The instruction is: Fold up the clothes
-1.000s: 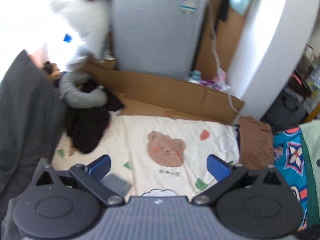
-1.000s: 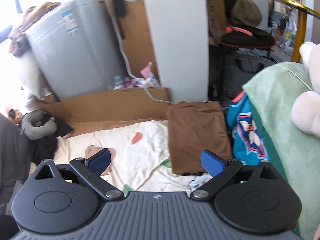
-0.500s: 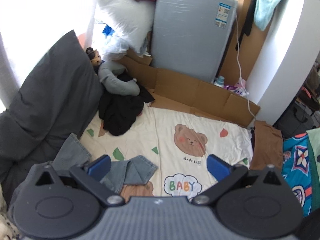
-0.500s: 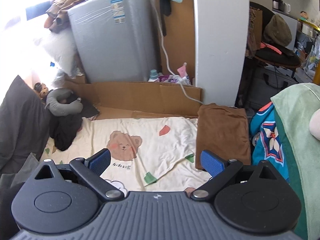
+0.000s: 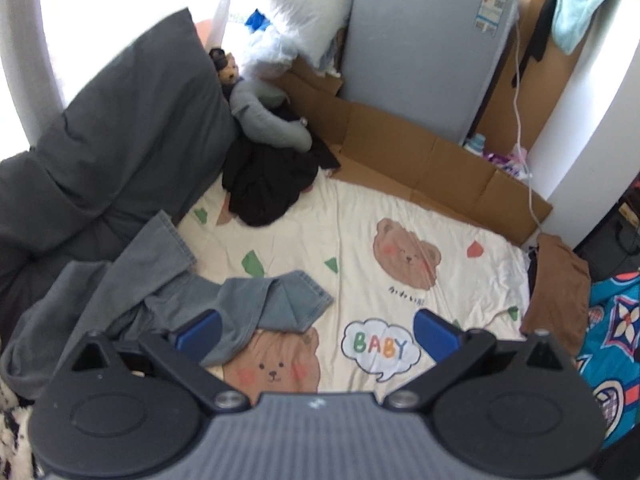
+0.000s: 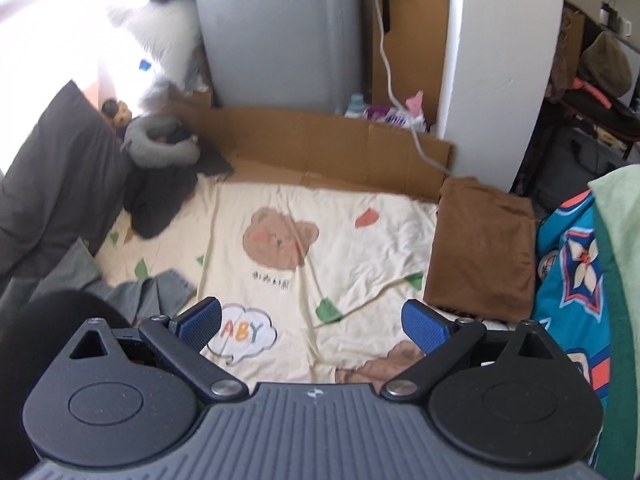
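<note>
Crumpled at the near left of the bear-print sheet (image 5: pixel 360 240), a pair of grey-blue jeans (image 5: pixel 256 300) is seen with its legs bunched and one hem turned over itself — nothing about it is folded yet, so it is judged to be the garment due next. One leg is draped up against the dark grey cushion (image 5: pixel 120 140) at the left edge, which suggests it was dropped there rather than laid out. The left gripper (image 5: pixel 316 330) is held above the jeans with its blue pads spread wide and nothing between them; its left pad appears over the denim, though contact cannot be told. The right gripper (image 6: pixel 312 320) is likewise held wide apart and empty, poised over the bare middle of the sheet, probably because that flat area is wanted for spreading the jeans.

Further out, a brown garment (image 6: pixel 480 248) is laid flat and squared at the right edge of the sheet — judged a finished fold set aside. A black garment (image 5: pixel 264 184) is heaped at the far left corner beneath a grey neck pillow (image 5: pixel 272 128), apparently waiting its turn. Flattened cardboard (image 5: pixel 420 168) is seen behind the sheet, in front of a grey appliance (image 5: pixel 424 48).
</note>
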Motion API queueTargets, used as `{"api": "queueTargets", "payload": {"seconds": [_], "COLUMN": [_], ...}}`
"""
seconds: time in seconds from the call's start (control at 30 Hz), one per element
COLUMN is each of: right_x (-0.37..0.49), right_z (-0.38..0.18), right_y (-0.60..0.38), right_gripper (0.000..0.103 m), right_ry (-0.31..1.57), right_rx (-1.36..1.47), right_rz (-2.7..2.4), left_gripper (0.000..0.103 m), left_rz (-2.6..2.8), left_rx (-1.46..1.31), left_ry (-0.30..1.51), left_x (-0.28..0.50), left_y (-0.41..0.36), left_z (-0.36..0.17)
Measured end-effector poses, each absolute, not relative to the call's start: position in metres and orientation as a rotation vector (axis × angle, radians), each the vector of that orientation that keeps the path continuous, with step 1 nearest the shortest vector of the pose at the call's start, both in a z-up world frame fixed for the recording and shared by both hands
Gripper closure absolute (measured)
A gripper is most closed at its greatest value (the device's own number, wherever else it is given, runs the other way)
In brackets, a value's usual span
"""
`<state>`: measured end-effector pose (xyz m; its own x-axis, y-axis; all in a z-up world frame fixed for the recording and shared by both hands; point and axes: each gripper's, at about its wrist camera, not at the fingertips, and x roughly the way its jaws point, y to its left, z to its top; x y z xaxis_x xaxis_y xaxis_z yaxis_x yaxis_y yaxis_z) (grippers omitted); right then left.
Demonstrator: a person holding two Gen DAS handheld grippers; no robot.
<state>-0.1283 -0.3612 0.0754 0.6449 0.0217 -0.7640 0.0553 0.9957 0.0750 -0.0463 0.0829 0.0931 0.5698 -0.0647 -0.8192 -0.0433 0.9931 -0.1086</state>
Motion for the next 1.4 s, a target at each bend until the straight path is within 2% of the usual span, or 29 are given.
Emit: {"api": "queueTargets", "payload": {"seconds": [0.23, 0.67, 1.4], "right_x": [-0.116, -0.098, -0.103], "right_z": [0.049, 0.013, 0.013], "right_y": [-0.371, -0.381, -0.38], "right_gripper": [0.003, 0.003, 0.003], "right_ry": [0.916, 0.899, 0.909], "right_rx": [0.109, 0.149, 0.18], "right_rz": [-0.028, 0.021, -0.028], "left_gripper": [0.0, 0.0, 0.0], "left_rz": [0.032, 0.077, 0.005], "left_rx": [-0.108, -0.065, -0.071], "left_ry": [1.023, 1.029, 1.034], "left_x": [-0.042, -0.037, -0.035], "left_y": [0.079, 0.064, 0.051], "left_z": [0.057, 0.023, 0.019]}}
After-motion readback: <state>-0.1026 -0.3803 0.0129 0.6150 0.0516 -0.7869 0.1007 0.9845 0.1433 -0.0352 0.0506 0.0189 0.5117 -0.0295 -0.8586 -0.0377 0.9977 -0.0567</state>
